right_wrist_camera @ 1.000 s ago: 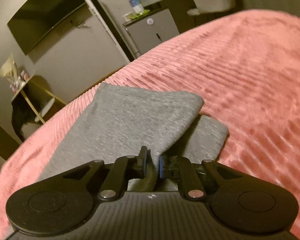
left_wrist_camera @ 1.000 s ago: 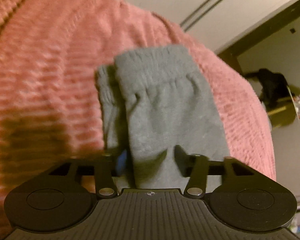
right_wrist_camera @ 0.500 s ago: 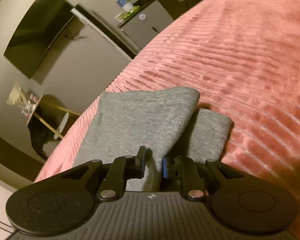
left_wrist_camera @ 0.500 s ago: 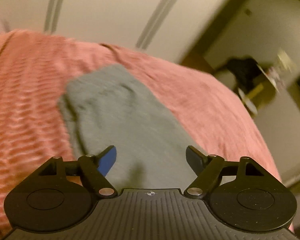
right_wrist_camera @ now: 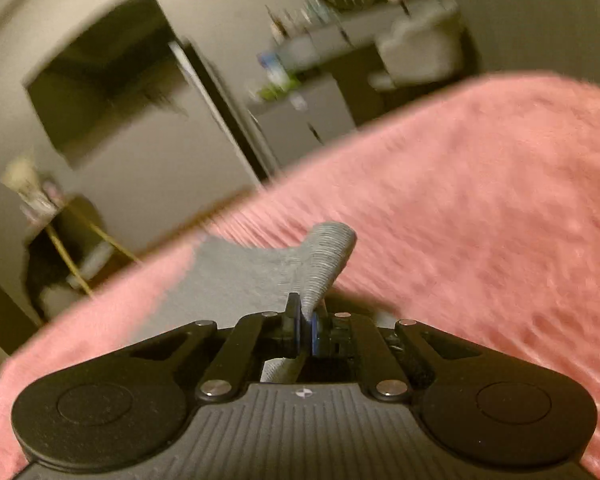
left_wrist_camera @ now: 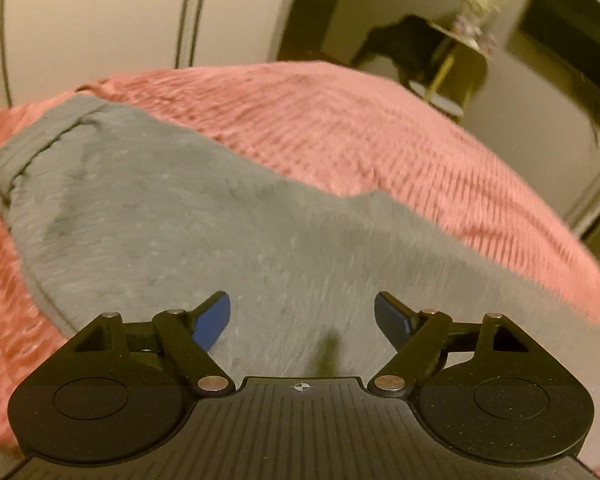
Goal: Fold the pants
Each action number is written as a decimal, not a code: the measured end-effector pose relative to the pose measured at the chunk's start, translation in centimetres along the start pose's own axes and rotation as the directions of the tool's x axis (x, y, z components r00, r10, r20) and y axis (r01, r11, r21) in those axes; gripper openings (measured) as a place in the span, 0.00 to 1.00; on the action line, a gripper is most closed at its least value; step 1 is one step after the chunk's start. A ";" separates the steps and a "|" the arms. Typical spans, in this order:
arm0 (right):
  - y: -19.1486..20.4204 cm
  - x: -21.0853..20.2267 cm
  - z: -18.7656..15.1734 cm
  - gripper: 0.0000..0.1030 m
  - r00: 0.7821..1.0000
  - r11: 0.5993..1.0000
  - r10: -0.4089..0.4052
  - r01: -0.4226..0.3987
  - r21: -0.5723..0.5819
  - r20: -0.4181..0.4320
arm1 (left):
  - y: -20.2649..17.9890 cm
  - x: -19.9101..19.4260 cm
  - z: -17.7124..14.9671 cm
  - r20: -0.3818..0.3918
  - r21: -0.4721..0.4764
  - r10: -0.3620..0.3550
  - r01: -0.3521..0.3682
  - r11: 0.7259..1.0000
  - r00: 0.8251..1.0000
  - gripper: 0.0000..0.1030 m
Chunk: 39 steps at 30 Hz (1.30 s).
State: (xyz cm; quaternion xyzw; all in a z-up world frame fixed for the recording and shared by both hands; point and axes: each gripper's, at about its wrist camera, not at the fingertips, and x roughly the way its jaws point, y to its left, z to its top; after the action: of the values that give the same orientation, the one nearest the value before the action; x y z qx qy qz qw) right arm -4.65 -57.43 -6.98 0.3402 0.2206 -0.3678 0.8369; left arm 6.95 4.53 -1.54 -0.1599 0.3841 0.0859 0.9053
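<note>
Grey pants point(left_wrist_camera: 160, 208) lie folded lengthwise on a pink ribbed bedspread point(left_wrist_camera: 380, 132). My left gripper point(left_wrist_camera: 302, 308) hovers over the near part of the pants with its jaws wide apart and still opening. Its blue pads point(left_wrist_camera: 214, 320) press on nothing. In the right wrist view the pants point(right_wrist_camera: 244, 276) stretch away to the left over the bedspread point(right_wrist_camera: 480, 200). My right gripper point(right_wrist_camera: 305, 320) is shut on a ribbed edge point(right_wrist_camera: 332, 248) of the pants, which stands up from the jaws in a raised fold.
A small side table with dark cloth draped on it point(left_wrist_camera: 448, 52) stands past the bed's far edge. A wall-mounted screen point(right_wrist_camera: 100, 80) and a low grey cabinet point(right_wrist_camera: 300, 120) with clutter on top sit beyond the bed. The bedspread spreads wide to the right.
My left gripper let go, opened wide and swung sideways along the pants while rolling. My right gripper closed on the ribbed edge, which now stands lifted off the bedspread.
</note>
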 end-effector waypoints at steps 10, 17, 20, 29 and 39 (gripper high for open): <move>-5.6 -1.1 0.2 0.43 0.966 0.929 0.255 -0.233 0.288 -0.039 | 0.2 2.4 -1.1 -0.104 0.002 -0.062 0.063 0.998 0.993 0.93; -6.0 -1.5 0.9 0.49 0.976 0.928 0.213 -0.191 0.320 -0.036 | 0.4 2.0 -1.1 -0.105 -0.041 -0.063 0.059 0.997 0.992 0.93; -6.7 -0.9 1.1 0.55 0.975 0.924 0.214 -0.184 0.335 -0.053 | 0.6 1.8 -1.1 -0.103 -0.060 -0.064 0.058 0.996 0.993 0.93; -7.4 2.2 2.0 0.61 0.922 0.865 0.376 -0.316 0.390 -0.087 | 0.2 1.6 -1.4 -0.093 -0.047 -0.059 0.055 0.997 0.994 0.93; -3.8 -1.7 4.7 0.10 0.912 0.901 0.406 -0.411 0.142 0.065 | 0.3 0.8 -1.4 -0.055 -0.066 -0.060 0.056 0.996 0.997 0.93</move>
State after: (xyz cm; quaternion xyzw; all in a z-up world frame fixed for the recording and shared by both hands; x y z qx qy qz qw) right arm -8.10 -61.97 -4.28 0.4358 0.1016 -0.2059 0.8703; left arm 6.52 4.32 -3.09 -0.2025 0.4020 0.0675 0.8904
